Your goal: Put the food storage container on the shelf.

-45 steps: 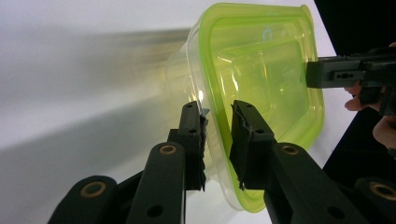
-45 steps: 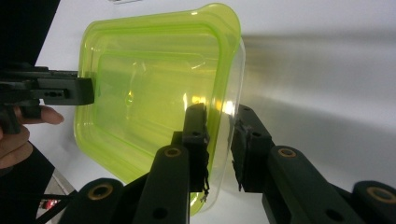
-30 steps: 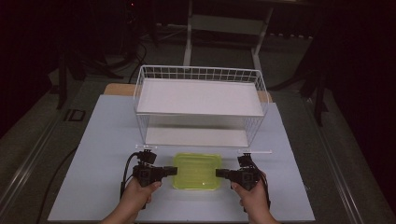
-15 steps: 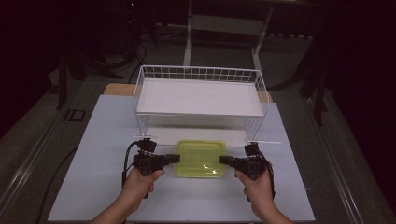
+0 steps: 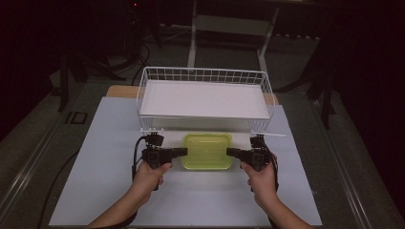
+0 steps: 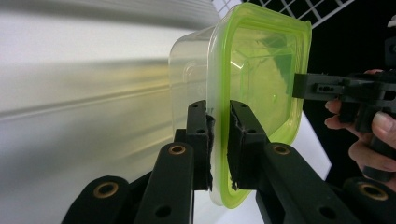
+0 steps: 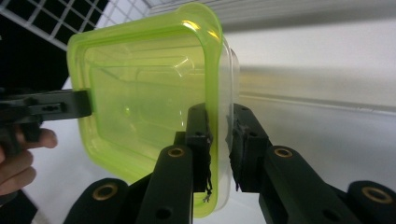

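Container (image 5: pixel 208 150) has moved toward the basket (image 5: pixel 205 76), rim edges hidden by both hand-held grippers.

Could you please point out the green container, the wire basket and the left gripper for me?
green container (image 5: pixel 207 150), high view, middle of its lid
wire basket (image 5: pixel 203 75), high view, far rim
left gripper (image 5: pixel 185 151), high view, jaw tips at the container's edge

Dim lab or recording studio, white surface (image 5: pixel 110 191) lit against black surroundings, cables (image 5: pixel 138 52) trailing over the dark floor, metal stand legs (image 5: pixel 193 43) behind, bare white wire basket (image 5: pixel 157 78) set out as a prop
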`<state>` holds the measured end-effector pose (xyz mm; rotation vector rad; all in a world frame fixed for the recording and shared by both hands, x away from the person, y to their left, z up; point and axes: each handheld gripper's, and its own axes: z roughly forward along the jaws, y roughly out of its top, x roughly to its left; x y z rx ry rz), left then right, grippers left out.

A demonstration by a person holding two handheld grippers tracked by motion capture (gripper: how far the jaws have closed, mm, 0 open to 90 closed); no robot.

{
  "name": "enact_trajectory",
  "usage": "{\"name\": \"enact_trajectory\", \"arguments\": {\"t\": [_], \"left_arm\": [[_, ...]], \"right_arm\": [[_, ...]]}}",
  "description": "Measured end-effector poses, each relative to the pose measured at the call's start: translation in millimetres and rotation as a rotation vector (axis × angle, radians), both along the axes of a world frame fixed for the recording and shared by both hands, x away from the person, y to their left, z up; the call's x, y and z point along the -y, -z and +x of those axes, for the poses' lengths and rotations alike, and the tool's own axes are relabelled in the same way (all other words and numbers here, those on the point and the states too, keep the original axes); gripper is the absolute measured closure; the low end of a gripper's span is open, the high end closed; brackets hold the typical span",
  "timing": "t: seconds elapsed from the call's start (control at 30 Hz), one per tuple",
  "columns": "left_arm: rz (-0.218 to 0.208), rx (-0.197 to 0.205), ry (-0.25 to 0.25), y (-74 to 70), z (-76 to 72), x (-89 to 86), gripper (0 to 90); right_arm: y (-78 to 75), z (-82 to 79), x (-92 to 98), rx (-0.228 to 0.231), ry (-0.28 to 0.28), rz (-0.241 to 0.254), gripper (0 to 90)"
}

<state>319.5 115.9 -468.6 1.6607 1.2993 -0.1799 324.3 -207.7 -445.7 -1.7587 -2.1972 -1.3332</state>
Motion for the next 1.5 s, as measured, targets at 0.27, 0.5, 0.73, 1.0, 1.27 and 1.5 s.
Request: {"name": "enact_trajectory", "arguments": {"t": [0.27, 0.5, 0.73, 1.0, 1.27, 1.5], "left_arm": [[0.005, 0.002, -0.015, 12.7, 17.4, 0.0, 80.5], [0.007, -0.014, -0.037, 25.5, 27.0, -0.9, 80.5], [0.014, -0.015, -0.048, 30.6, 36.3, -1.0, 80.5], [0.025, -0.017, -0.063, 38.1, 52.1, -1.0, 80.3], [-0.001, -0.004, -0.079, 41.1, 56.1, -1.2, 78.9], [-0.019, 0.024, -0.108, 46.5, 58.6, -0.9, 74.9]], "right_arm": [[15.6, 20.0, -3.9, 0.001, 0.038, -0.01, 78.2], [28.5, 29.6, -8.7, -0.006, 0.064, -0.022, 77.9], [33.9, 37.0, -12.4, 0.014, 0.088, -0.032, 77.7], [43.8, 45.1, -16.2, 0.012, 0.106, -0.044, 78.0], [42.8, 50.4, -17.3, 0.038, 0.124, -0.036, 77.5], [47.0, 55.6, -18.4, 0.112, 0.134, -0.039, 76.0]]}}
